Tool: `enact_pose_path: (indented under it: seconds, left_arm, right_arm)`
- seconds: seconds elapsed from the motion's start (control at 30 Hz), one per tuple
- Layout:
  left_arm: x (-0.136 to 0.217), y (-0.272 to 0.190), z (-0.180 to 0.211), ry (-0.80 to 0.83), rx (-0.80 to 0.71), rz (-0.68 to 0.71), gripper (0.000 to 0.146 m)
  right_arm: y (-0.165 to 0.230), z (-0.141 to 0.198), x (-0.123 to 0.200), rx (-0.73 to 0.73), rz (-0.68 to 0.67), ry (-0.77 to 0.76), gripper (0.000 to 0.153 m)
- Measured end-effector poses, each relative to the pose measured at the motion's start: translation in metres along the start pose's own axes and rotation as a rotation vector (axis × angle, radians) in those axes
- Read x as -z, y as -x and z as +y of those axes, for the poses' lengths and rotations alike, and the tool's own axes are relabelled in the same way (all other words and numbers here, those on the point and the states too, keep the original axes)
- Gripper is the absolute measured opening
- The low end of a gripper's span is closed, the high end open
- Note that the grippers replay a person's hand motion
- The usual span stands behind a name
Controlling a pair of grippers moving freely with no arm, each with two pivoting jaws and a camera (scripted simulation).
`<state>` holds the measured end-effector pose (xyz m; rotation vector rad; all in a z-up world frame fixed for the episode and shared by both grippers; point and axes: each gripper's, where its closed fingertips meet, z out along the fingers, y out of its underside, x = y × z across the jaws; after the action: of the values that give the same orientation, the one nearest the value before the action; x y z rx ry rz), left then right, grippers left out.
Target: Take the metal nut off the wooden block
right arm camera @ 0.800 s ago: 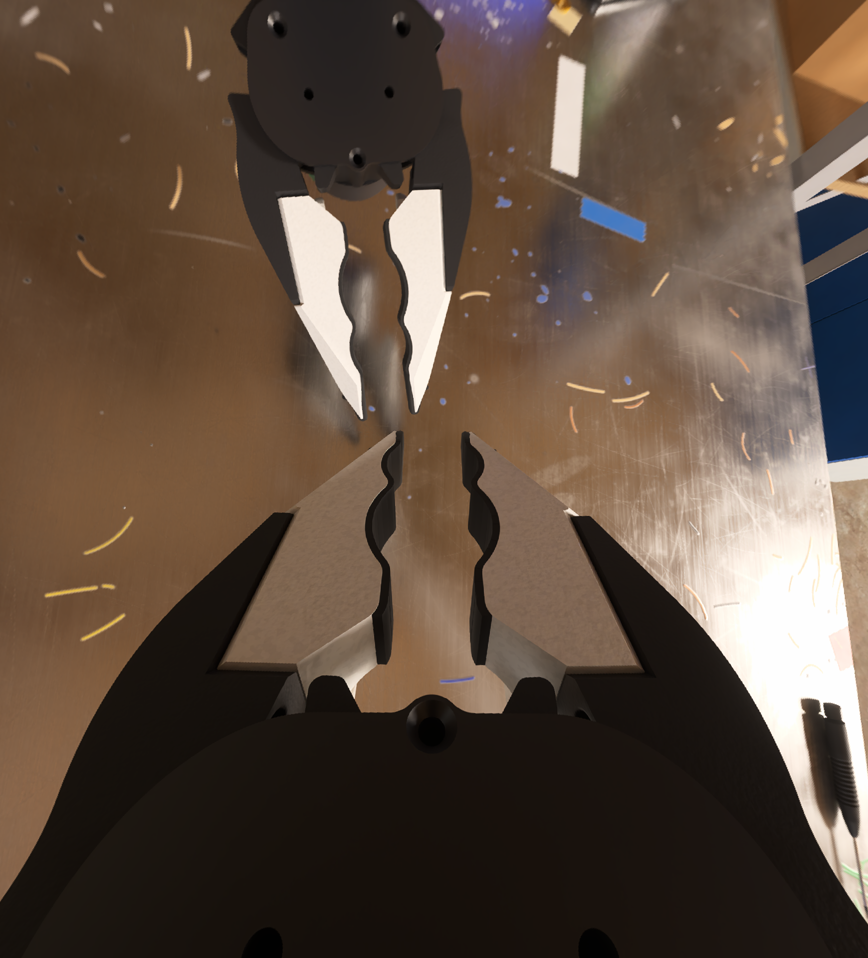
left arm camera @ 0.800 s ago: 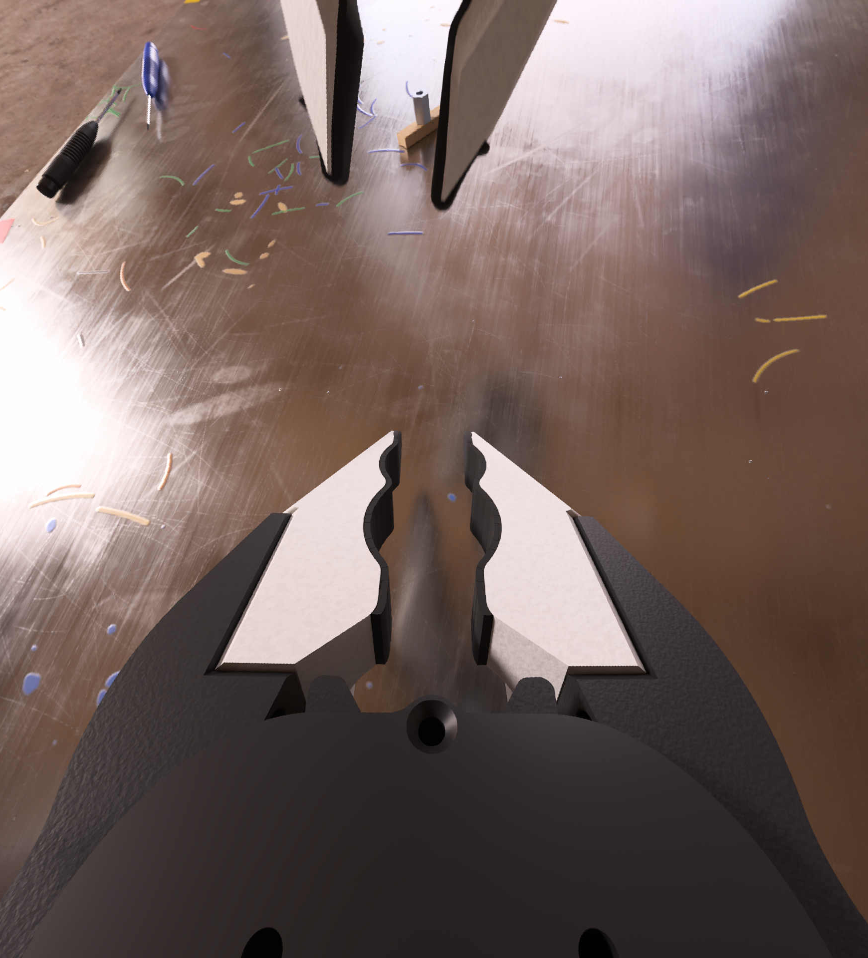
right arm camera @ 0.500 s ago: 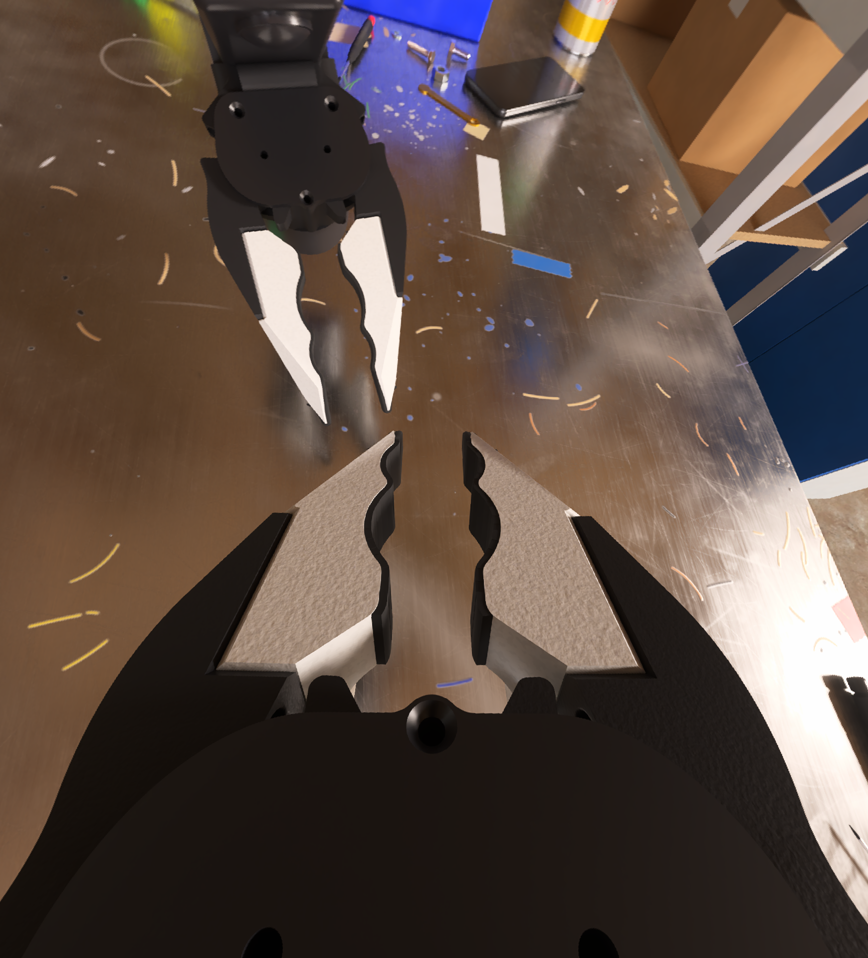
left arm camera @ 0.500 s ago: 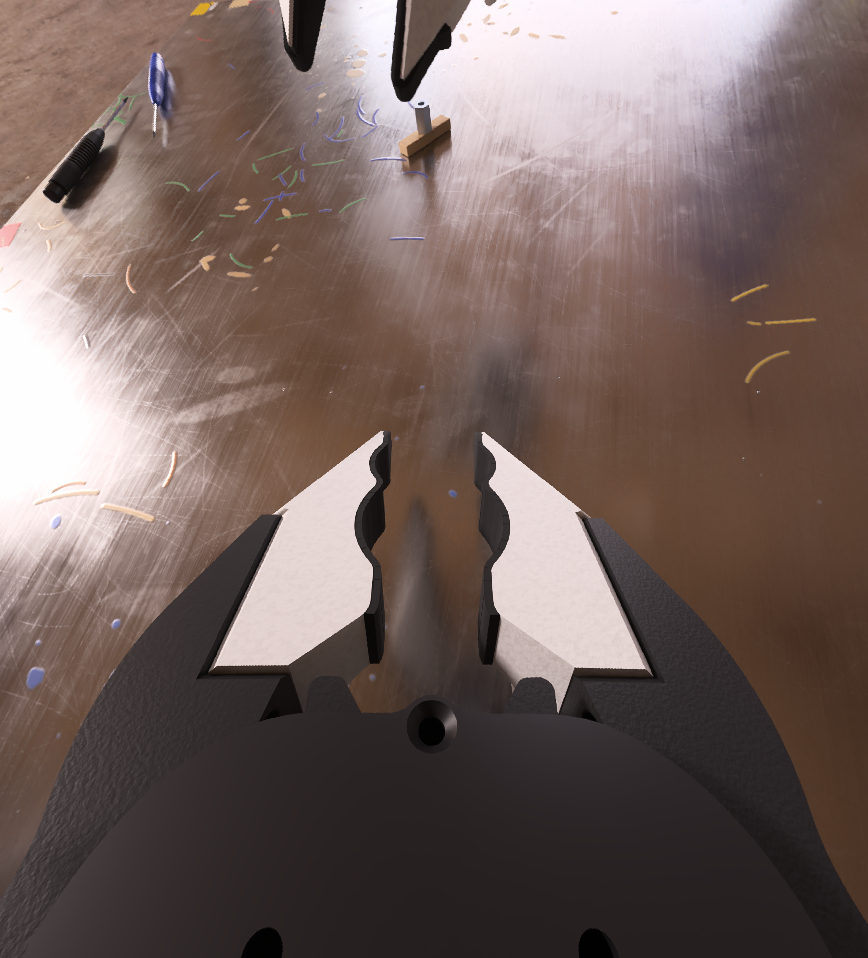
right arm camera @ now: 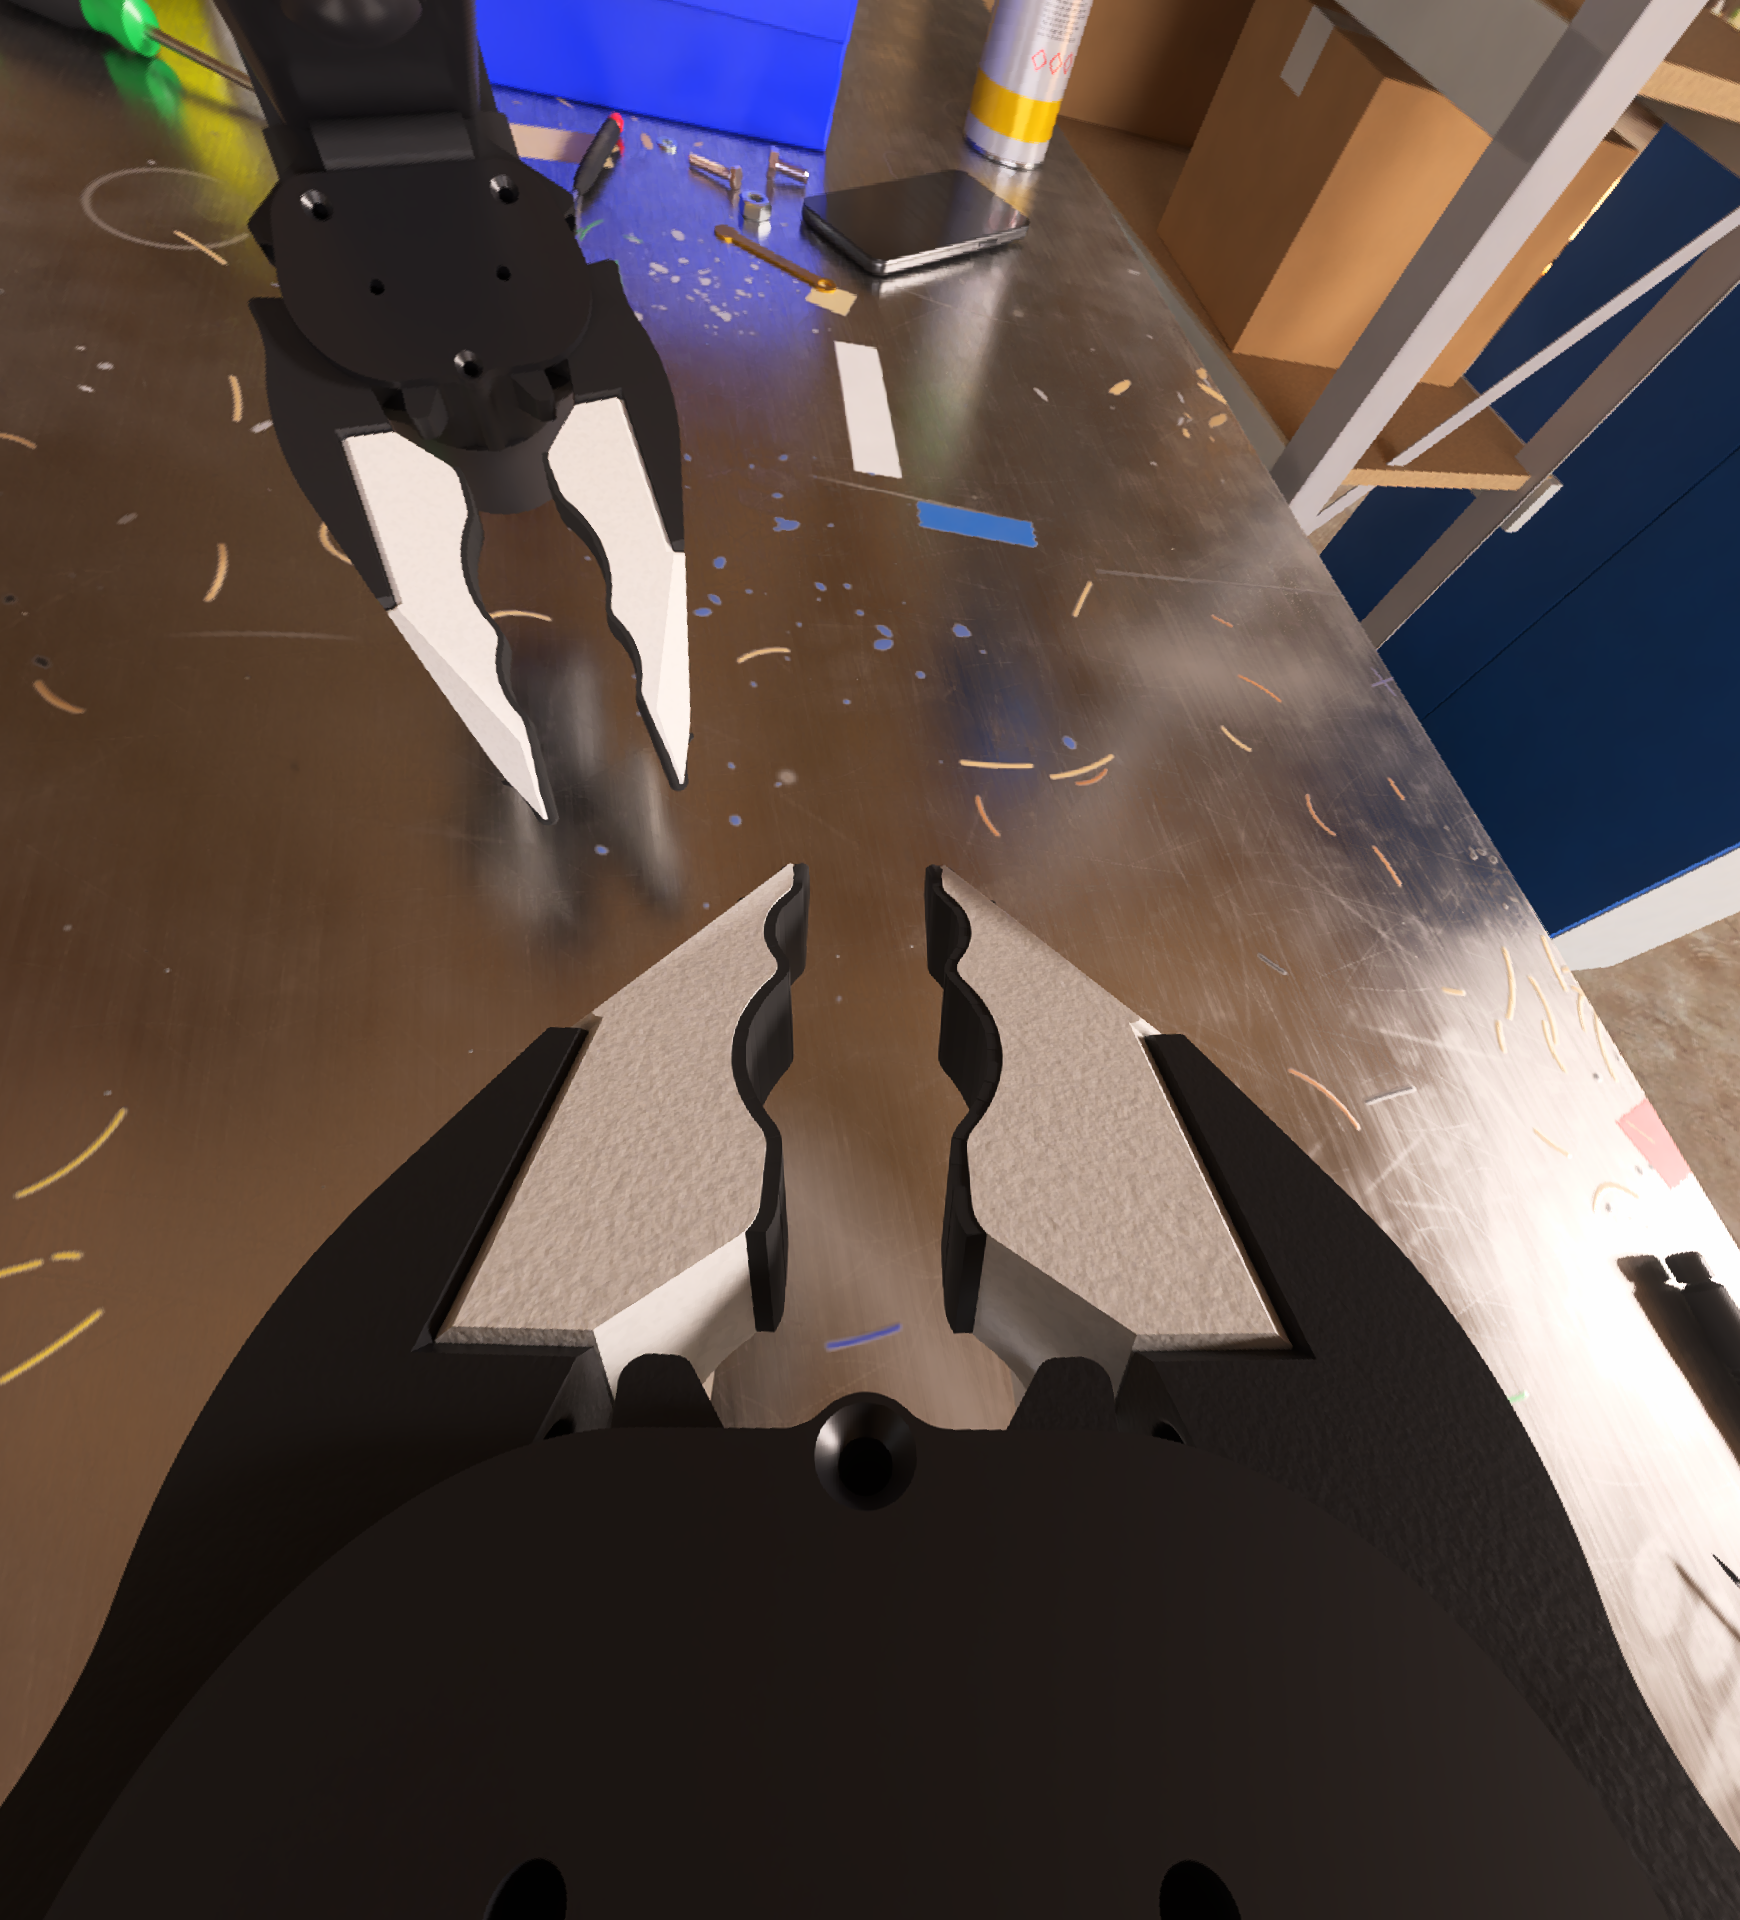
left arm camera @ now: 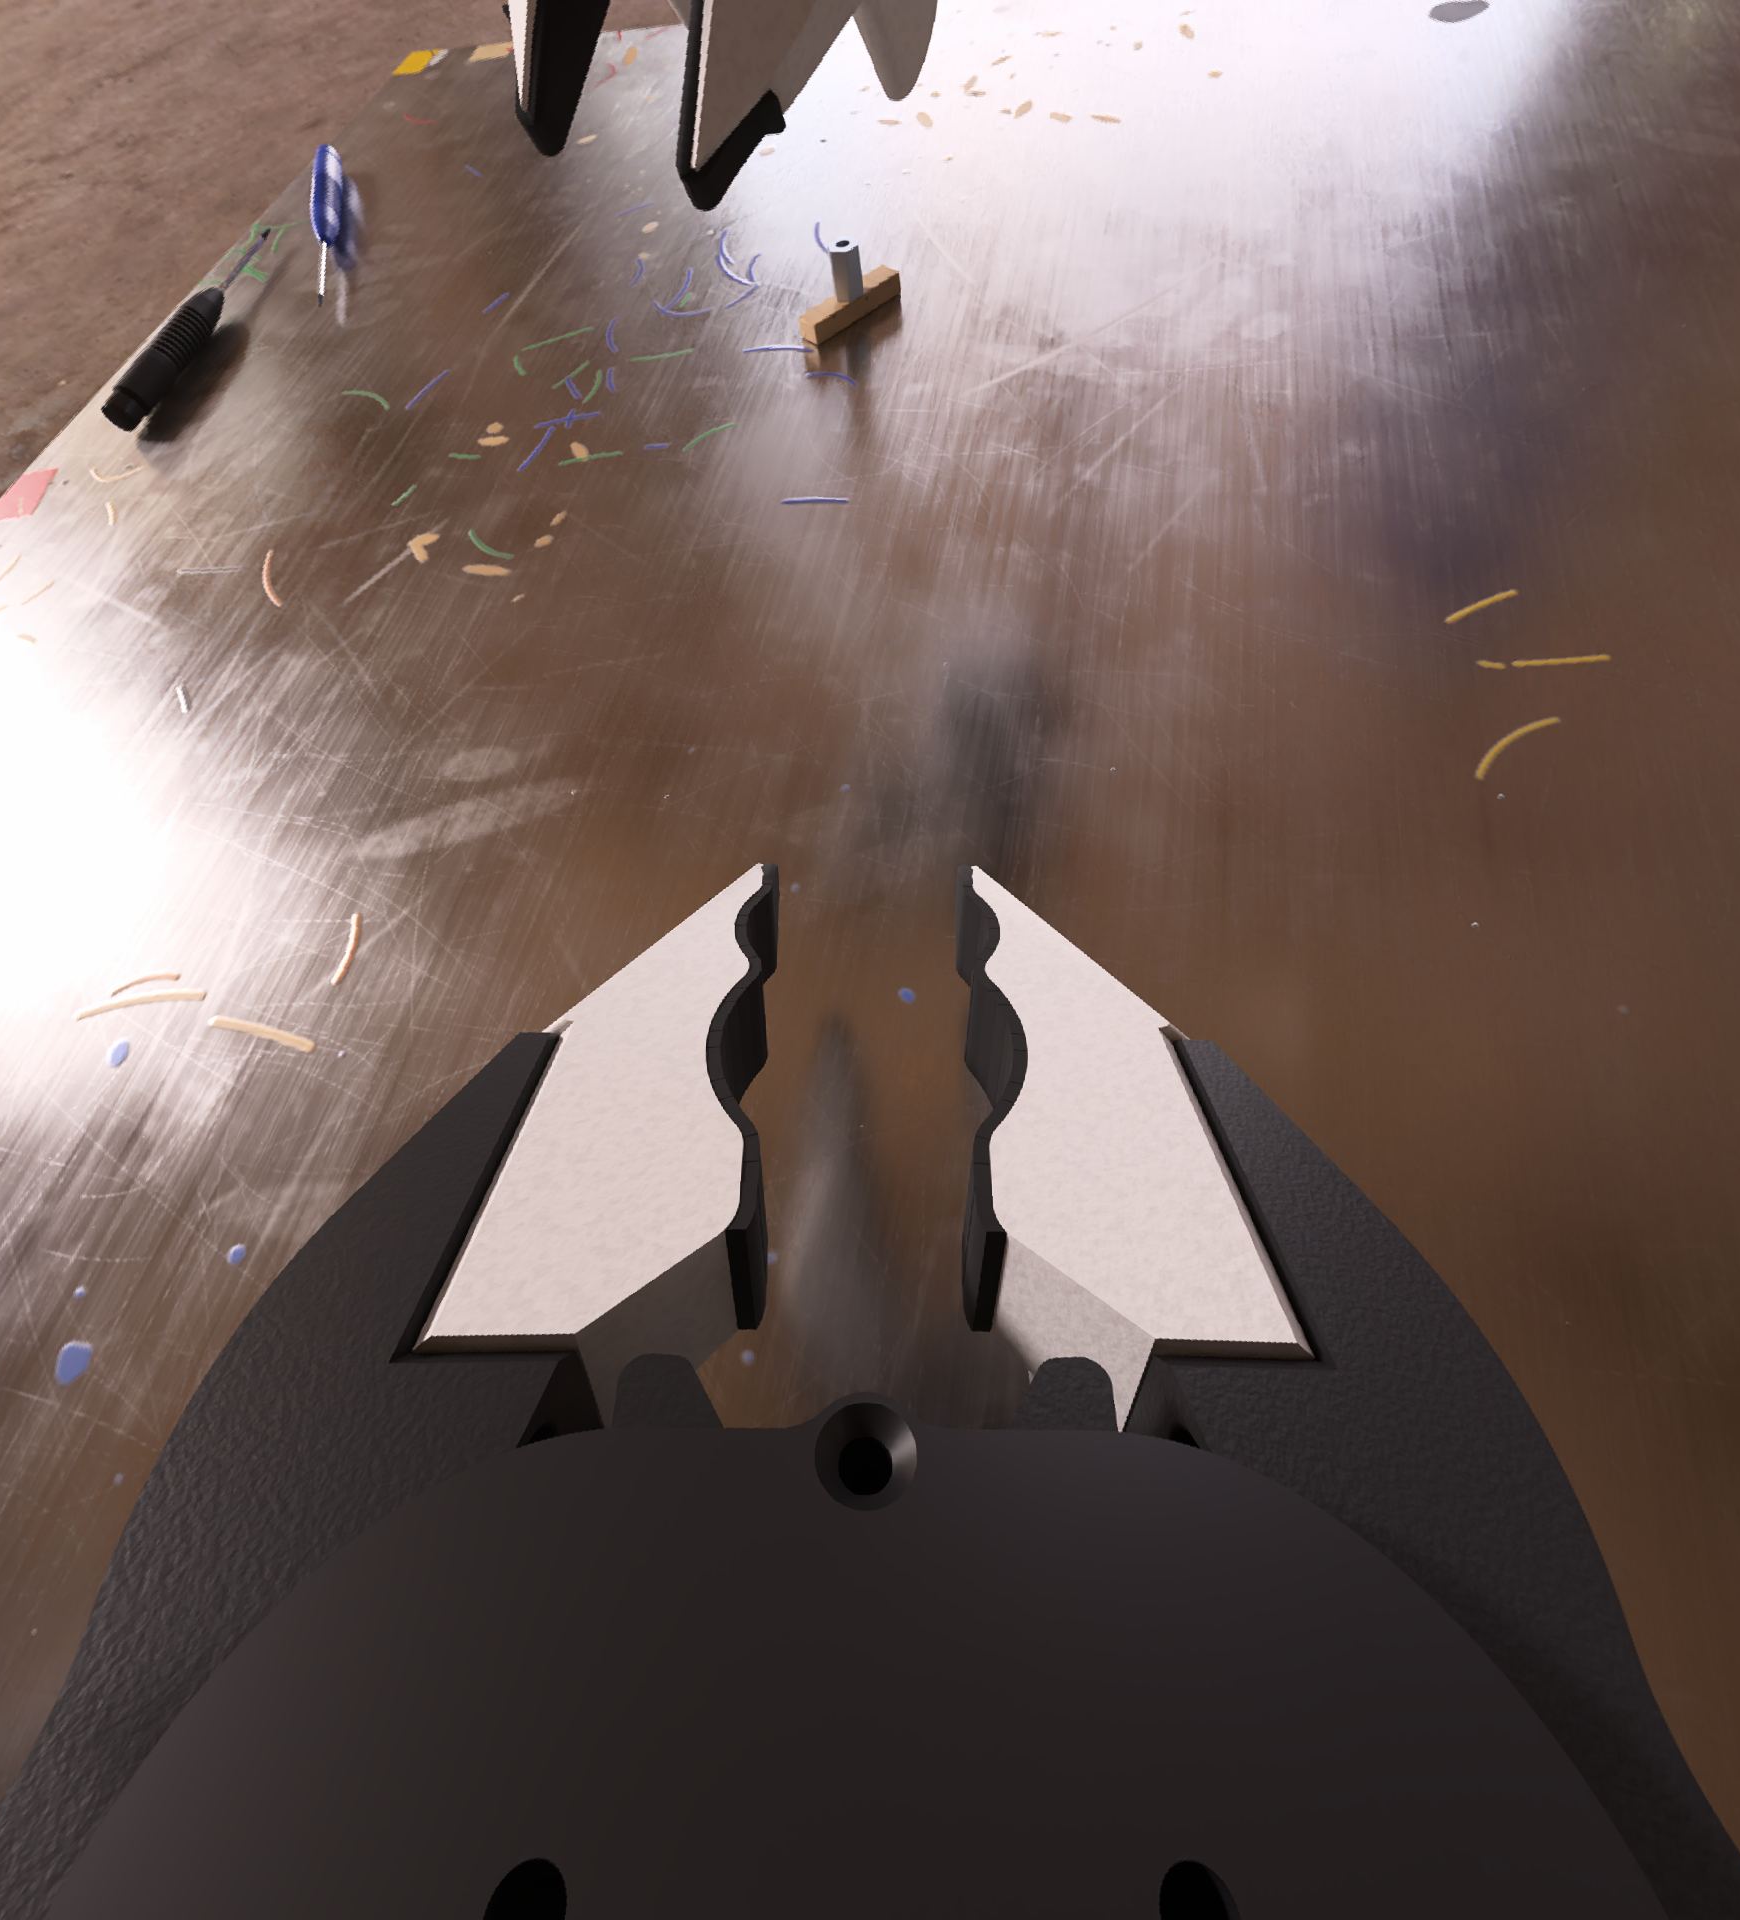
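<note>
A small wooden block [left arm camera: 858,310] lies on the scratched metal bench [left arm camera: 1209,468], far ahead in the left wrist view. A tall silver metal nut [left arm camera: 843,266] stands upright on it. My left gripper [left arm camera: 864,873] is open and empty, low over the bench and well short of the block. My right gripper [left arm camera: 627,171] hangs at the top of that view, above and left of the block, clear of it. In the right wrist view my right gripper [right arm camera: 866,873] is open and empty, facing the left gripper [right arm camera: 608,795]. The block does not show there.
A black-handled screwdriver [left arm camera: 170,353] and a blue one [left arm camera: 331,213] lie near the bench's left edge. At the far end are a blue box [right arm camera: 668,52], a spray can [right arm camera: 1017,83], a phone [right arm camera: 913,218], bolts [right arm camera: 741,177] and a cardboard box [right arm camera: 1365,208].
My left jaws have opened wider. My right gripper has drawn up and back and tilted, uncovering the block and nut in the left view and showing more of the bench's far end.
</note>
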<state>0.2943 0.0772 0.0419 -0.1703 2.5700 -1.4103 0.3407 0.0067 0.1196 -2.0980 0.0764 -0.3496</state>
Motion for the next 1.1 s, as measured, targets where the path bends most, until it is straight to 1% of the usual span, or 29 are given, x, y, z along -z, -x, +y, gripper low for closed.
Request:
enact_pose_path:
  seconds: [0.53,0.87,1.0,1.1]
  left_arm:
    - [0.002,0.001,-0.002,-0.013,-0.002,-0.01,0.03]
    - [0.002,0.001,-0.003,-0.023,-0.002,-0.005,0.03]
    - [0.002,0.001,-0.003,-0.021,-0.006,-0.009,0.031]
    - [0.002,0.001,-0.003,-0.021,-0.008,-0.014,0.03]
  right_arm:
    - [-0.008,0.003,0.003,-0.021,0.023,-0.019,0.022]
    - [-0.011,0.002,0.005,-0.031,0.032,-0.033,0.022]
    - [-0.021,0.0,0.018,-0.038,0.076,-0.036,0.022]
    - [-0.033,0.003,0.043,-0.08,0.137,-0.021,0.024]
